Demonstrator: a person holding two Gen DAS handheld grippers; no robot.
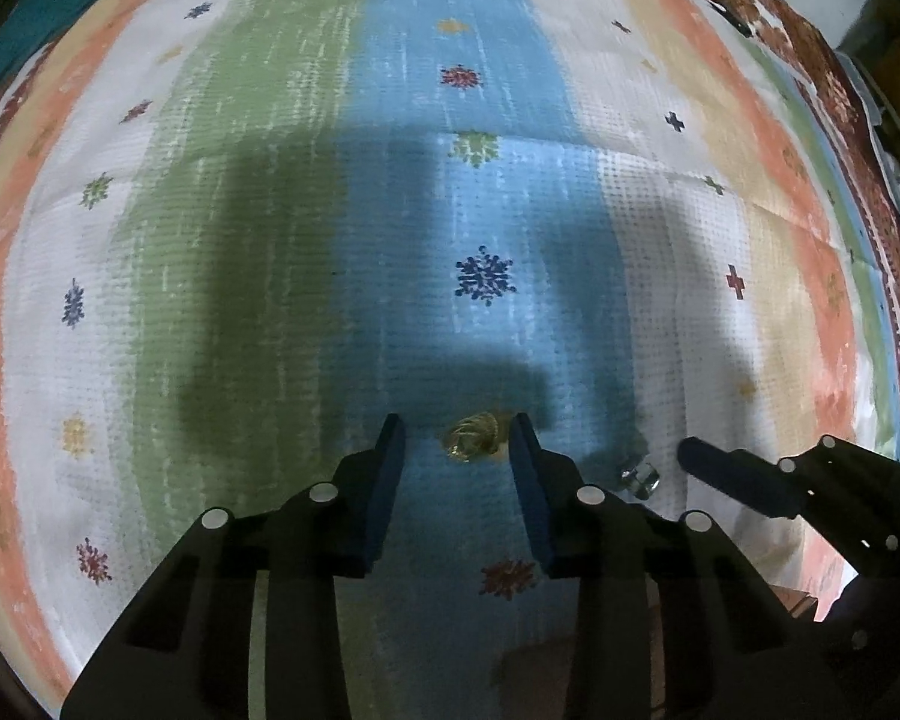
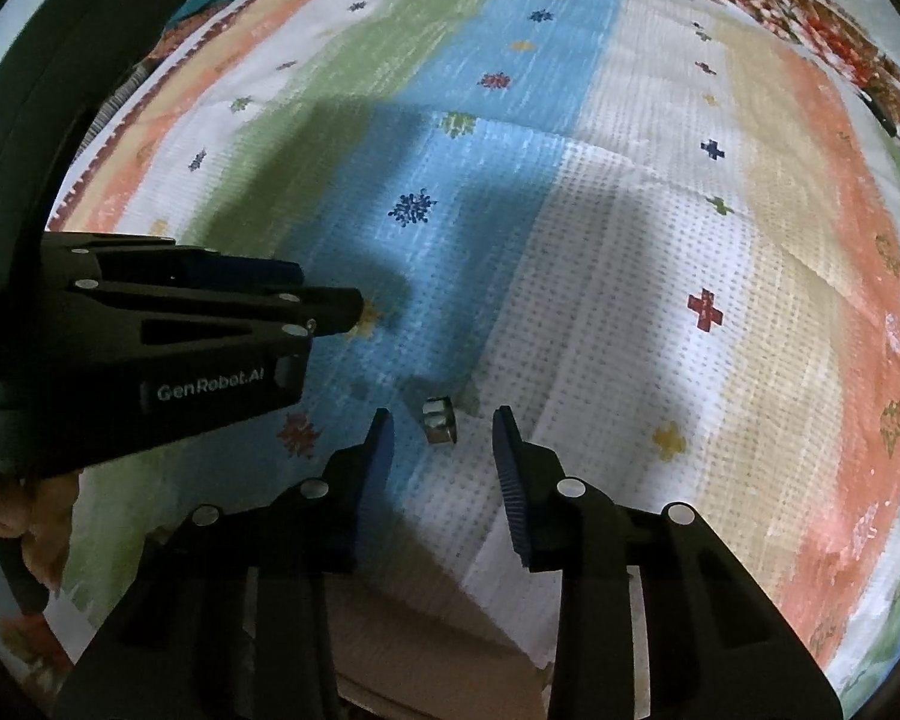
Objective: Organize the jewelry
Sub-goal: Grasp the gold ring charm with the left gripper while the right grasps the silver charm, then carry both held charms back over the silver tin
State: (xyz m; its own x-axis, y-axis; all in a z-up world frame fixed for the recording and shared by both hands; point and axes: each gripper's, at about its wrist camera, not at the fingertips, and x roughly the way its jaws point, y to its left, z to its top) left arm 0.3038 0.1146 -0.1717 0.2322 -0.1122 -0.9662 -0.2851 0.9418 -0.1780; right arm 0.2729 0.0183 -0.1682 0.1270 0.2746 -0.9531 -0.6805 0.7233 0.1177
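- A striped cloth (image 1: 306, 228) covers the surface: bands of green, blue, white, tan and orange, dotted with small star and cross motifs.
- At the near edge the cloth ends, and brown cardboard (image 2: 426, 654) shows below it in the right wrist view.
- The left gripper (image 1: 457, 438) sits low over the blue band, its jaws released and spread apart, nothing between the pads touching them.
- A gold ring (image 1: 471, 435), a small knotted-looking gold piece, lies on the blue band in the gap between the left jaws, just at their tips, apart from both fingers.
- The right gripper (image 2: 442, 429) is likewise released, jaws wide, over the line where blue meets white.
- A silver ring (image 2: 439, 420) lies on the cloth between the right jaws near their tips, closer to the left finger, touching neither.
- In the left wrist view the silver ring (image 1: 639, 476) shows just right of the left gripper, between it and a finger of the right gripper (image 1: 732, 480).
- The two rings lie near each other, side by side on the cloth.
- Dark shadows of the grippers fall across the green and blue bands beyond the jaws.
- A crease runs across the cloth farther out.
- At the far edge lies a red-brown patterned border (image 1: 822, 78), with teal fabric (image 1: 48, 6) at the far left corner.
- The room beyond is dark and unclear.
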